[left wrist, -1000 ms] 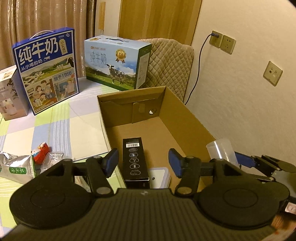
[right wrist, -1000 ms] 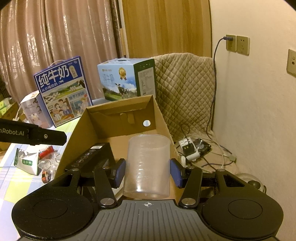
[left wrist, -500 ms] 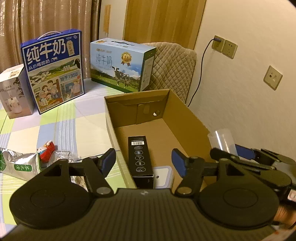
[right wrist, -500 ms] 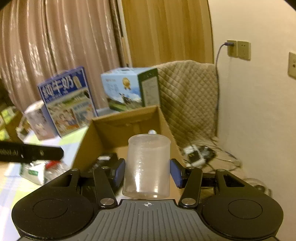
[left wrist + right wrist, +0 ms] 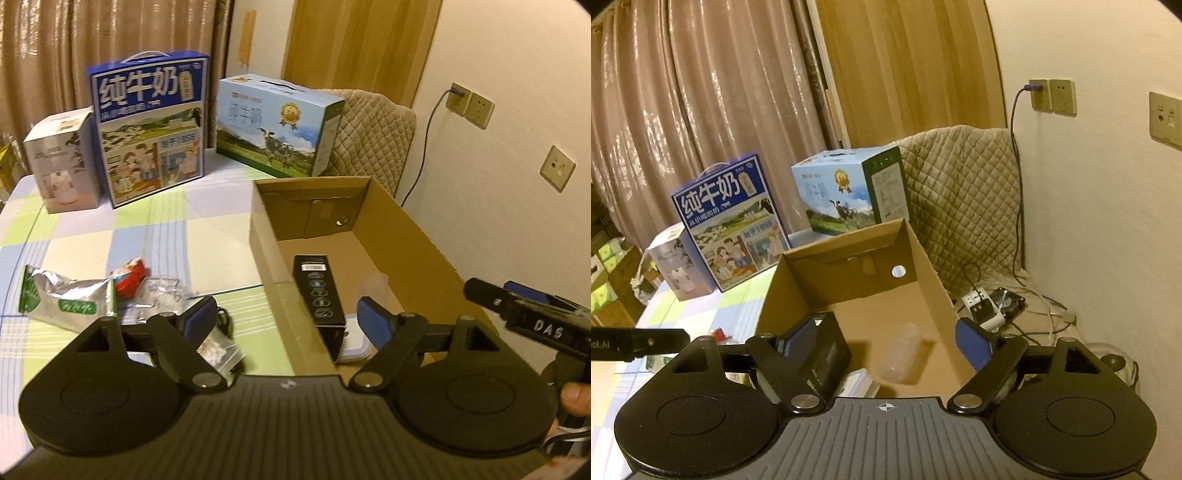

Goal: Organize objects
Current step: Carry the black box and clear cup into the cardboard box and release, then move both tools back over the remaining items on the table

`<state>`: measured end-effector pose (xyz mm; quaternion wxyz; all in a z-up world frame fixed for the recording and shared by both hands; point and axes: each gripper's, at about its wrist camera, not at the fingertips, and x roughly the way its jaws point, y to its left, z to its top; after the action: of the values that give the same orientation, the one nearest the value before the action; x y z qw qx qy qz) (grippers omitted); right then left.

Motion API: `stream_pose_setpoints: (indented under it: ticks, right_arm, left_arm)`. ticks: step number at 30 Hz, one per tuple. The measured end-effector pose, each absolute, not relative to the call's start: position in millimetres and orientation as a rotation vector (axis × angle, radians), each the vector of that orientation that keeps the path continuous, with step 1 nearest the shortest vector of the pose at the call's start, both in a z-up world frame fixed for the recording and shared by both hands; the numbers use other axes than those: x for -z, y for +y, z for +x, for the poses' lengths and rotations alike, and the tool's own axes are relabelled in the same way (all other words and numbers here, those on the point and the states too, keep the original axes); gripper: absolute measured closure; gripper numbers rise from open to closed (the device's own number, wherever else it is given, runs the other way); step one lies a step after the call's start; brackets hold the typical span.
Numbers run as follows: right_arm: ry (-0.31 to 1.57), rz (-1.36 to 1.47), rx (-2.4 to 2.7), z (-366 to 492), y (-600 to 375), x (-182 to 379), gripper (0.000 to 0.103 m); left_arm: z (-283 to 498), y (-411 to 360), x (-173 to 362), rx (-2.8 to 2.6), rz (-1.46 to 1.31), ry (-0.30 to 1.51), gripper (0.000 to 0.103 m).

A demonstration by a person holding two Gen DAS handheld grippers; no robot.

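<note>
Clear cup (image 5: 904, 354) — blurred; white container (image 5: 352, 341) half-hidden

blue milk carton (image 5: 149, 125): "纯牛奶", "1956" | right claw (image 5: 546, 325): "DAS", perhaps

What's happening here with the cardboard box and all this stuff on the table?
A person is tidying loose items into the cardboard box. The right gripper is open above the clear plastic cup, which is inside the box beside the black carton. The left gripper is open and empty; snack packets wait on the table.
</note>
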<state>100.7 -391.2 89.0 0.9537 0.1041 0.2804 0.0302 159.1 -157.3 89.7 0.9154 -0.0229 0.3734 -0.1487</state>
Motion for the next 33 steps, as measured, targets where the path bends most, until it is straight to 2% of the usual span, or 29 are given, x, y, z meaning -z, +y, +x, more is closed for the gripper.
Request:
stream_pose_setpoints:
  ticks: [16, 33]
  right_arm:
    - [0.553, 0.17, -0.138, 50.2, -337.6, -120.6, 0.023]
    - [0.555, 0.082, -0.287, 37.3, -258.7, -118.1, 0.023]
  left_arm:
    - [100.5, -64.2, -111.4, 0.165, -0.097, 0.715, 0.015]
    - [63.7, 30.3, -93.8, -0.016, -0.141, 0.715, 0.009]
